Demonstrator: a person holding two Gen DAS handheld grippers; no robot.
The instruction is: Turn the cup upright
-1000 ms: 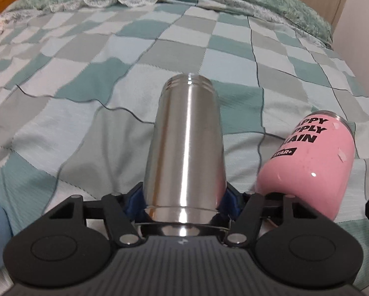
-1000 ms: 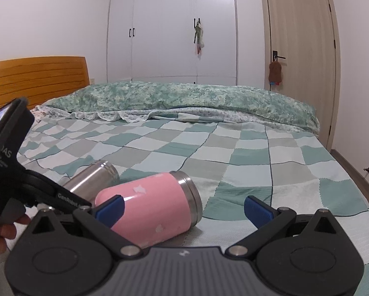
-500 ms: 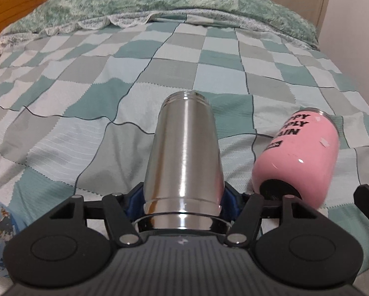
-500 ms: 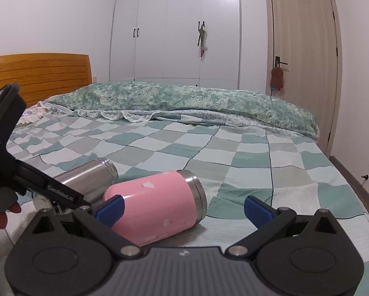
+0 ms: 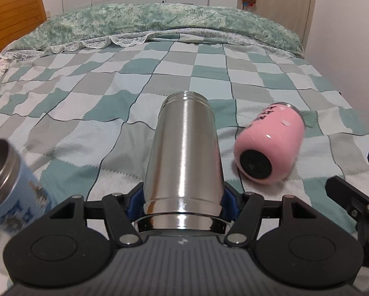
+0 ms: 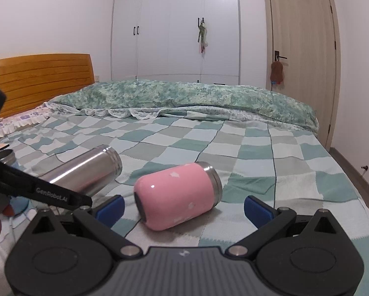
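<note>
My left gripper [image 5: 183, 201] is shut on a steel cup [image 5: 184, 157] near its base and holds it tilted up off the bed, mouth pointing away. The right wrist view shows the same steel cup [image 6: 85, 170] raised at the left. A pink cup [image 5: 271, 143] lies on its side on the checkered bedspread to the right, its black base facing me. My right gripper [image 6: 183, 204] is open just behind the pink cup [image 6: 179, 194], with the blue pads either side of it and apart from it.
A blue printed cup [image 5: 9, 185] with a steel rim stands at the left edge. The checkered bedspread [image 5: 135, 74] stretches ahead to a green quilt [image 6: 184, 98]. A wooden headboard [image 6: 41, 79], a wardrobe and a door are beyond.
My left gripper has lifted and tilted the steel cup upward, so more of the room shows. The blue cup has come into view at left. My right gripper has drawn back a little from the pink cup.
</note>
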